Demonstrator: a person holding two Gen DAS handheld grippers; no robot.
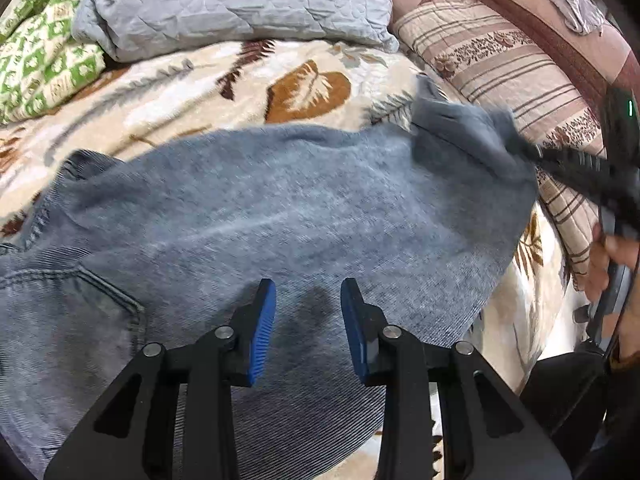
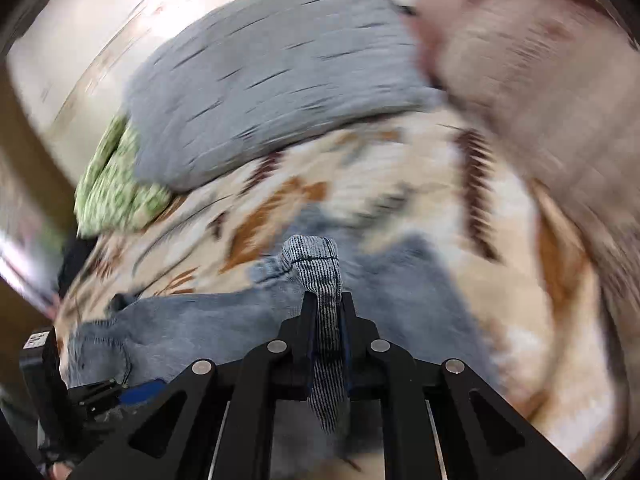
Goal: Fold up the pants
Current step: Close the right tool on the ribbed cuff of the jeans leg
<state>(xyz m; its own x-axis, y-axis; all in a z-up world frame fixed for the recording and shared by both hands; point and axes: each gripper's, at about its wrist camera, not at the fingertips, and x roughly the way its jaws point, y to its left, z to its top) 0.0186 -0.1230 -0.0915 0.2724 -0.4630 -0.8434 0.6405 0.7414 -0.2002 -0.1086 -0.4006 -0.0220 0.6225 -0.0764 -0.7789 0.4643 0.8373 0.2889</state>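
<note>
Faded grey-blue corduroy pants (image 1: 248, 200) lie spread on leaf-print bed blanket (image 1: 224, 80), folding barely begun. Right claw (image 2: 327, 312) clenched on hem, lifted at 2 o'clock. Left claw (image 1: 308, 300) released, hovering over seat. Main folds remain, by appearance.

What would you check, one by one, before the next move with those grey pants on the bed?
1. Right gripper has the cloth: ok, jaws shut on a hem of the pants.
2. Left gripper free: ok, jaws open above the pants, holding nothing.
3. Pants lie flat: not ok, the far corner is lifted and the waist end looks rumpled.
4. Room on the leaf-print blanket to fold: ok, bare blanket shows beyond the pants.
5. Grey pillow out of the way: ok, apart from the pants.
6. Both legs aligned: cannot tell, the right wrist view is blurred.
</note>
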